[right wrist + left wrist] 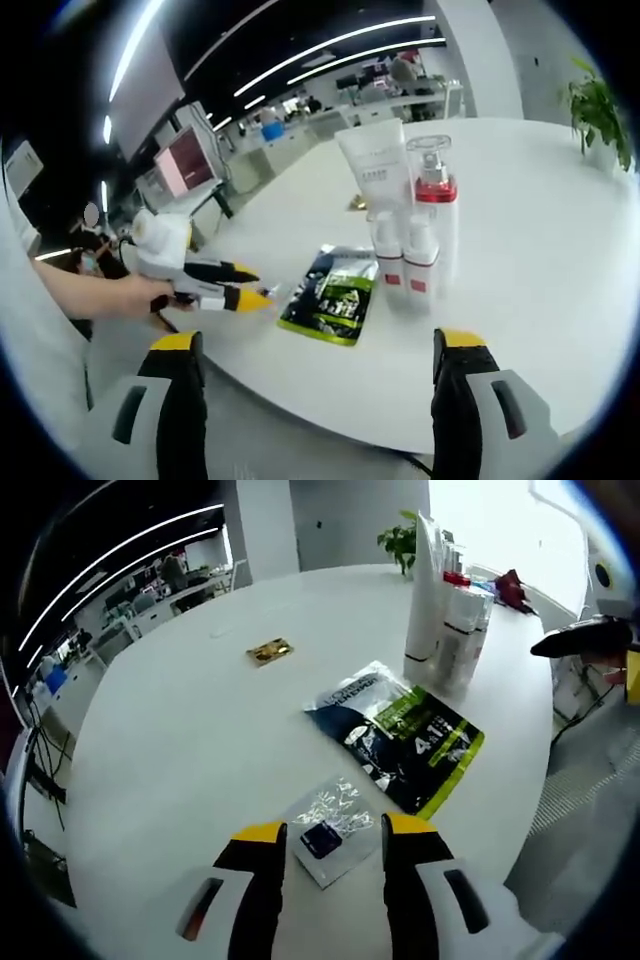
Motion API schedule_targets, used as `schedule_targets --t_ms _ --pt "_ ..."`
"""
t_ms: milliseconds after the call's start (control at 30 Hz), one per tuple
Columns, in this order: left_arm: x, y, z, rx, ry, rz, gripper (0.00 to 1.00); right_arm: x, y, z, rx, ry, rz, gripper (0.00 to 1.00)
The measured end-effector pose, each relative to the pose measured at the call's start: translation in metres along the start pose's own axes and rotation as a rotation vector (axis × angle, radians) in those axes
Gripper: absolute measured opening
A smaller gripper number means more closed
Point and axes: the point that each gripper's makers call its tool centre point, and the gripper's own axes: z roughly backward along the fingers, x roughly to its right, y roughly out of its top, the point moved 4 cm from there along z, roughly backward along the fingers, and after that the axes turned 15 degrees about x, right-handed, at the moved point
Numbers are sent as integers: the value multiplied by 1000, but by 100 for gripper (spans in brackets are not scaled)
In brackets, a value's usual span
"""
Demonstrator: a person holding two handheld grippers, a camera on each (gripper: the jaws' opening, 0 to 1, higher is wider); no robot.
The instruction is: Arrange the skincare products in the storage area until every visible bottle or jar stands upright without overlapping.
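I count four skincare containers standing upright in a tight cluster on the round white bench [180, 740]: one tall white tube [372, 168], one pump bottle with a red collar [436, 205], and two small white bottles with red labels [404, 262] in front, touching or nearly so. One dark and green pouch [400, 735] lies flat just beside them. One clear sachet [330, 828] lies between my left gripper [333, 835] jaws, which stand apart. One gold packet [269, 651] lies well apart. My right gripper [318, 350] jaws are wide apart, empty.
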Motion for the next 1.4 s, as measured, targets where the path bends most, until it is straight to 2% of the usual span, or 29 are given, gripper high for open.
schedule_targets --t_ms 433,600,833,1000,1200,1333,1400 --pt "-22 -6 40 8 98 102 48 -3 1 1 12 9 18 94" --pt "-25 -5 59 25 132 167 52 -6 3 2 21 13 28 94" --pt "-37 -11 82 42 188 250 55 -9 4 2 28 28 33 94" --pt "-34 -4 98 78 200 275 61 -7 6 2 47 18 47 93" --pt "-33 -10 100 72 196 282 68 -3 3 -1 44 29 36 93" --pt "-33 0 104 105 196 271 67 -6 2 0 37 36 30 94" --pt "-34 2 106 115 192 268 71 -6 2 0 36 35 31 95"
